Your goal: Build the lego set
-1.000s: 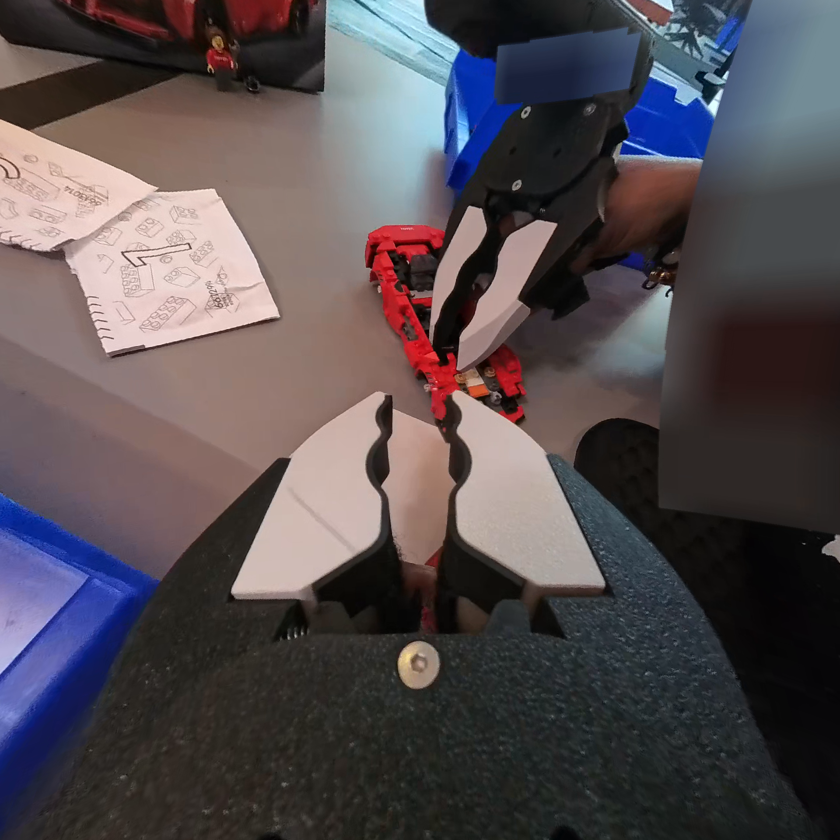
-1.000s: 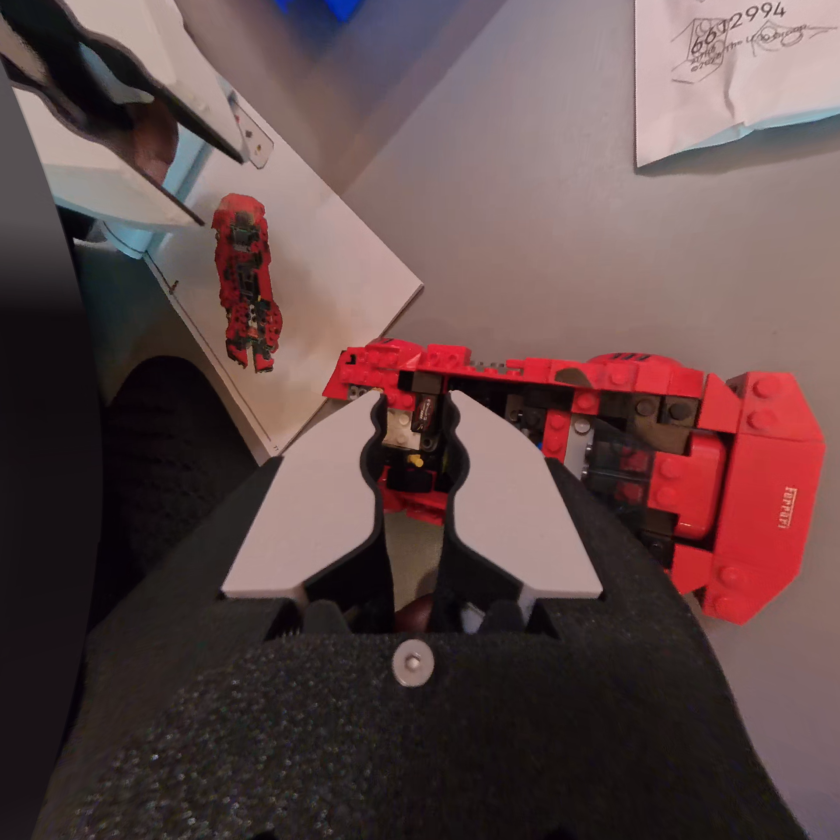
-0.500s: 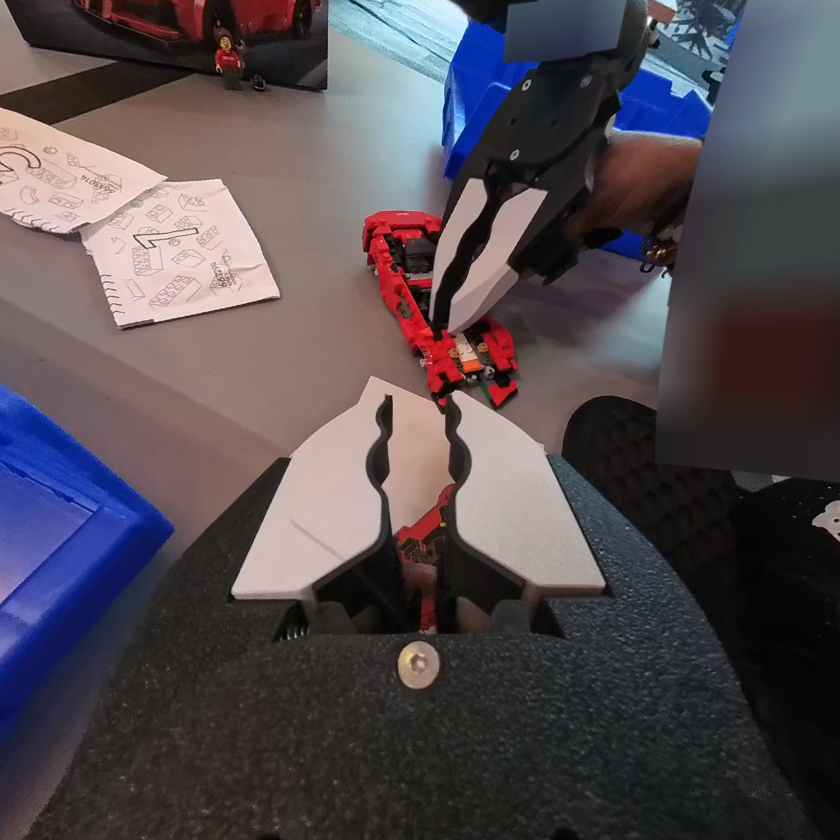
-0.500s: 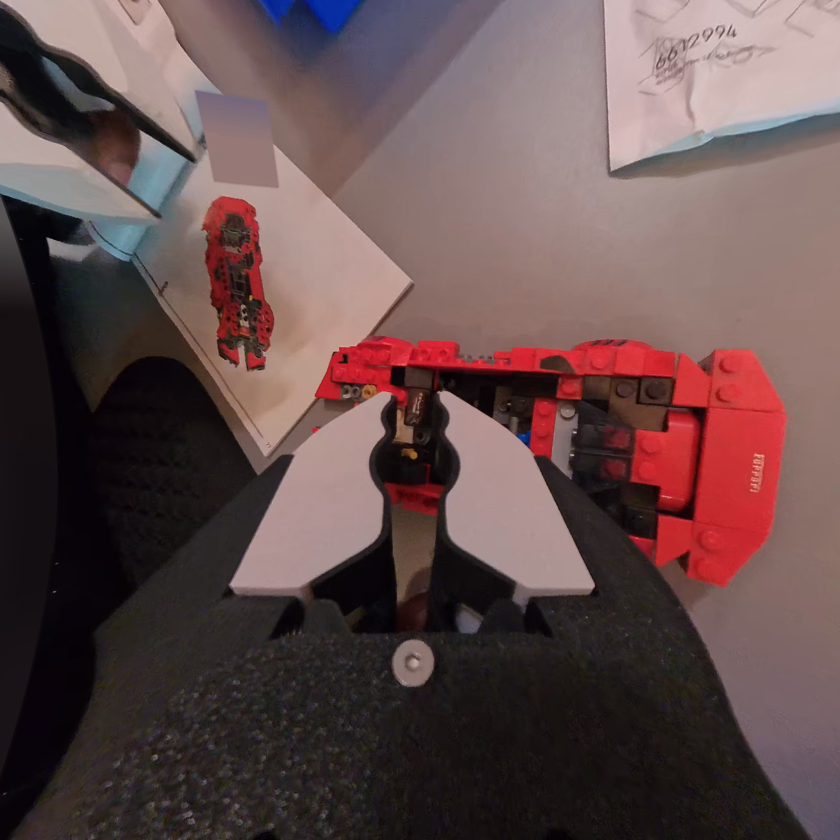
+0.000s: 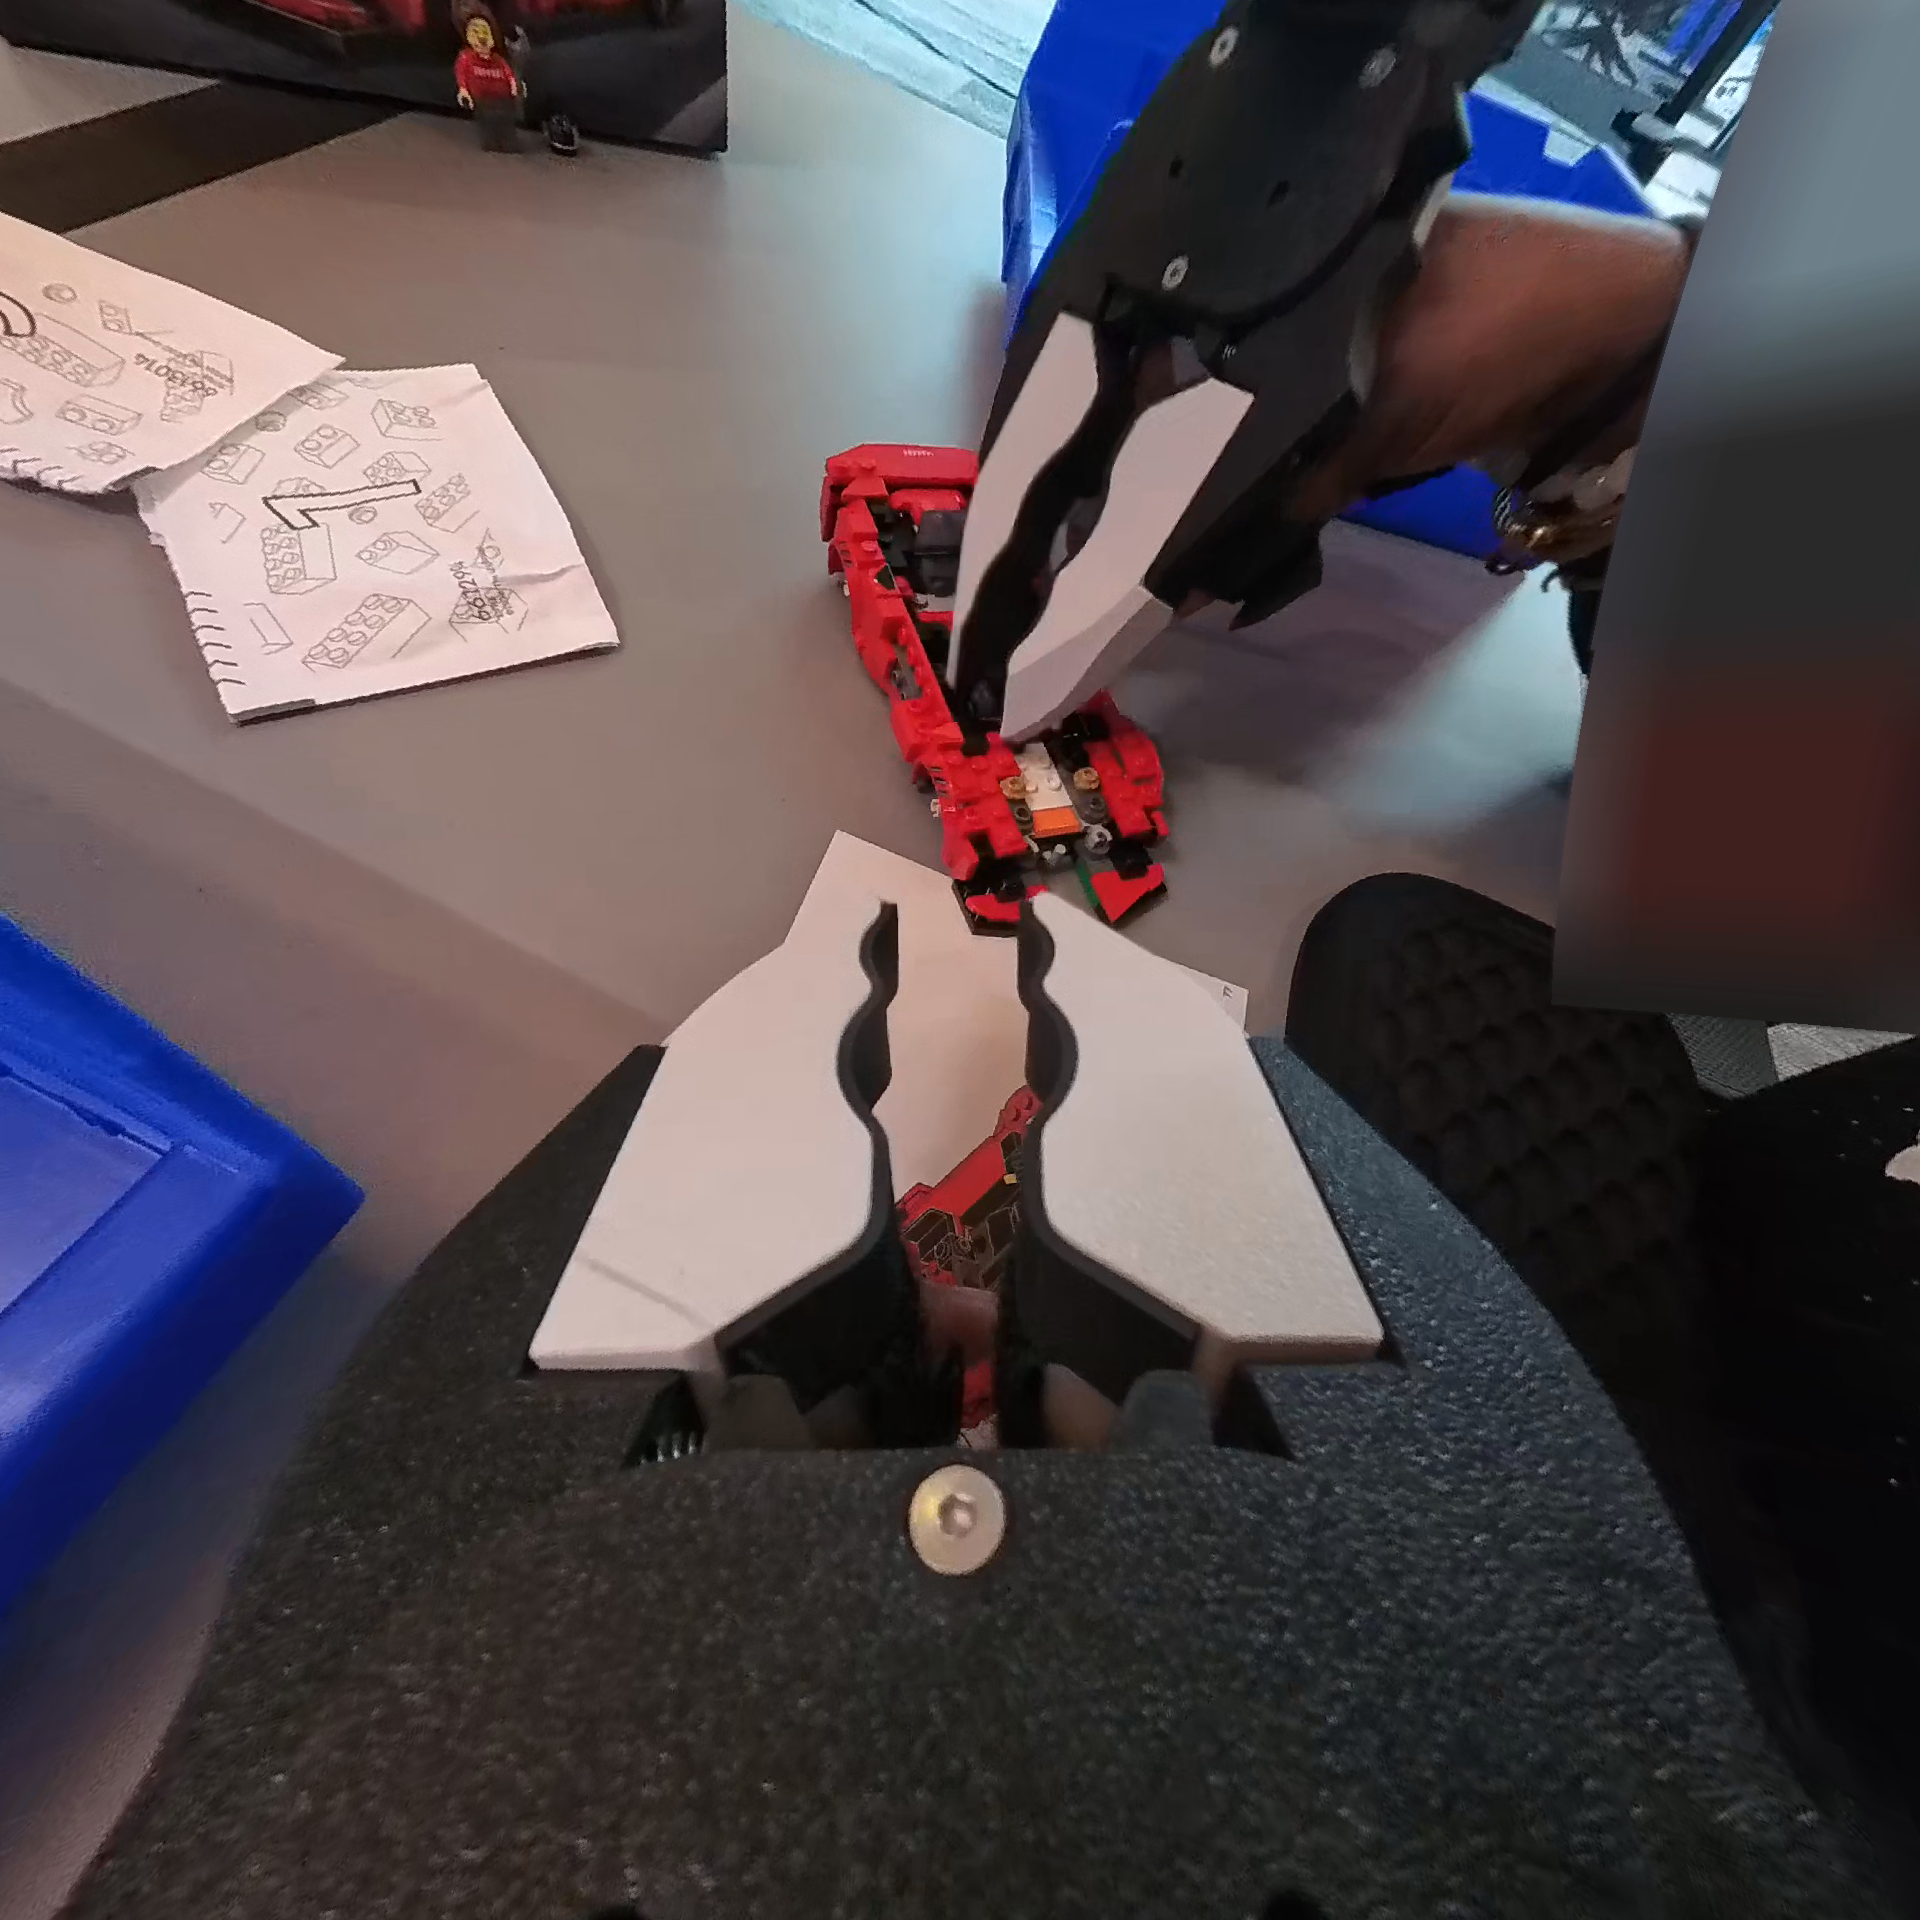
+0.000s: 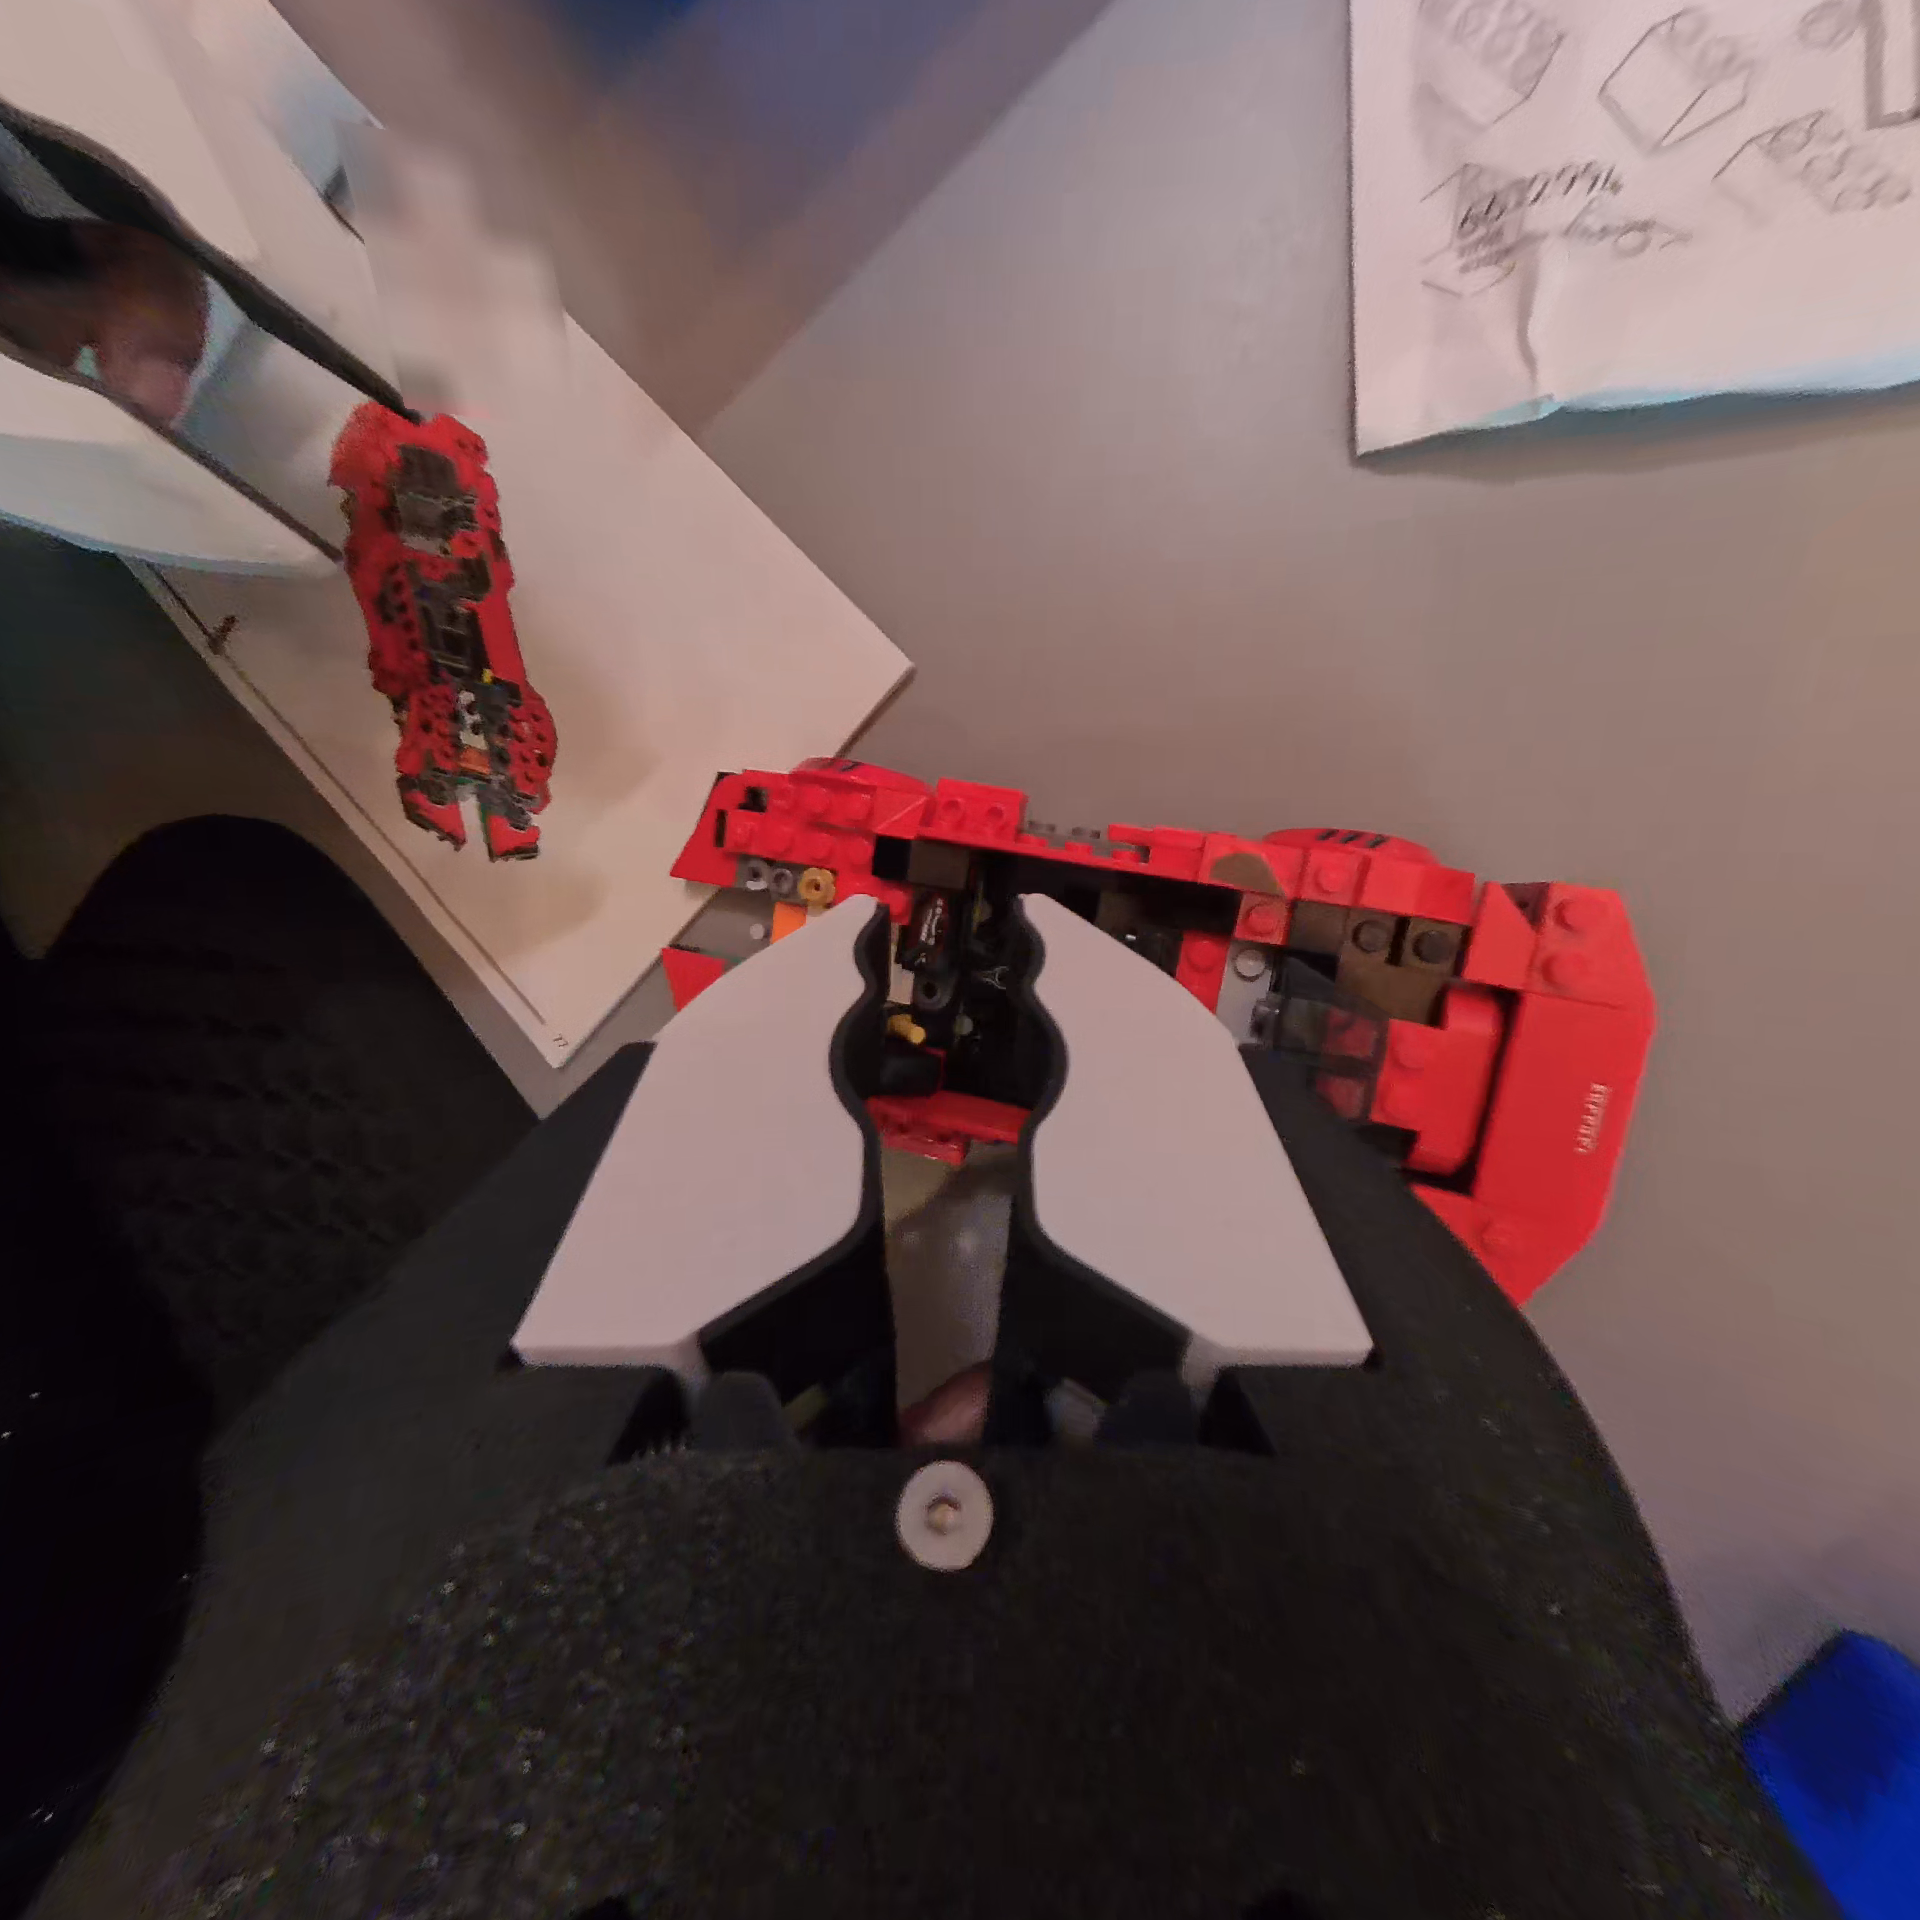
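A part-built red lego car (image 5: 966, 790) lies on the grey table (image 5: 623, 312). In the right wrist view the car (image 6: 1507, 1039) lies crosswise, with its dark open cockpit under my fingertips. My right gripper (image 6: 951, 914) points down into the cockpit, jaws a narrow gap apart. A small dark part (image 6: 930, 930) sits between the tips, and I see nothing gripped. The right gripper (image 5: 992, 717) also shows from the left wrist view, tips on the car. My left gripper (image 5: 956, 925) is open and empty, hovering over the instruction booklet (image 5: 852, 873) just short of the car's nose.
The open booklet (image 6: 675, 623) shows a picture of the car. Two crumpled paper bags (image 5: 364, 540) lie at the left. A blue bin (image 5: 125, 1195) is near left, and another (image 5: 1039, 156) stands behind the car. The set's box and a minifigure (image 5: 488, 78) stand at the back. Left tips to right tips: about 10 cm.
My left gripper has drawn back from the car, and the near blue bin has come into its view. My right gripper has stayed over the cockpit and come closer to the car.
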Motion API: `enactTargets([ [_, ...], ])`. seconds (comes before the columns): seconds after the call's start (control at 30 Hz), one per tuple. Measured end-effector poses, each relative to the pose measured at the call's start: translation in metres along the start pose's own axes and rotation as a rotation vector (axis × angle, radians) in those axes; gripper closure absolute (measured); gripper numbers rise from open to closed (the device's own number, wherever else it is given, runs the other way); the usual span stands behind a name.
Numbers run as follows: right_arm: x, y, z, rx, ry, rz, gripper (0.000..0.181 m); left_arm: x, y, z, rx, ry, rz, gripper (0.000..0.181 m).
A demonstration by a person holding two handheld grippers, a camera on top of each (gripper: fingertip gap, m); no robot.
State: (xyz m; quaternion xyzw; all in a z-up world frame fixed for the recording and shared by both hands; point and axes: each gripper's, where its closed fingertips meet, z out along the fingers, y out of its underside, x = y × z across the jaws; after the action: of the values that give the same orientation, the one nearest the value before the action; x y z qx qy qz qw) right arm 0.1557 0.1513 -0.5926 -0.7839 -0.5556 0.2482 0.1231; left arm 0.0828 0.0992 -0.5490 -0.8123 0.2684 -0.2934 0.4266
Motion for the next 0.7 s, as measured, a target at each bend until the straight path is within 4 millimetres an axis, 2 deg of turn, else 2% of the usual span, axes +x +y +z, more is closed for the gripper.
enactTargets([
  [0.03,-0.002,-0.005,-0.005,0.036,0.002,-0.01,0.163,0.0,0.0,0.0,0.0,-0.001,0.003,0.16],
  [0.1,-0.004,-0.012,-0.013,0.095,0.047,-0.045,0.181,-0.001,0.001,-0.002,0.003,-0.006,0.001,0.16],
  [0.2,-0.014,-0.006,-0.006,0.047,0.072,-0.087,0.181,-0.002,0.002,-0.003,0.005,-0.008,-0.003,0.16],
  [0.33,-0.018,-0.007,-0.001,0.036,0.081,-0.084,0.181,-0.002,0.002,-0.004,0.01,-0.009,-0.003,0.16],
  [0.7,-0.017,-0.002,0.006,-0.067,0.133,-0.091,0.181,-0.011,0.005,-0.018,0.037,-0.047,-0.023,0.161],
])
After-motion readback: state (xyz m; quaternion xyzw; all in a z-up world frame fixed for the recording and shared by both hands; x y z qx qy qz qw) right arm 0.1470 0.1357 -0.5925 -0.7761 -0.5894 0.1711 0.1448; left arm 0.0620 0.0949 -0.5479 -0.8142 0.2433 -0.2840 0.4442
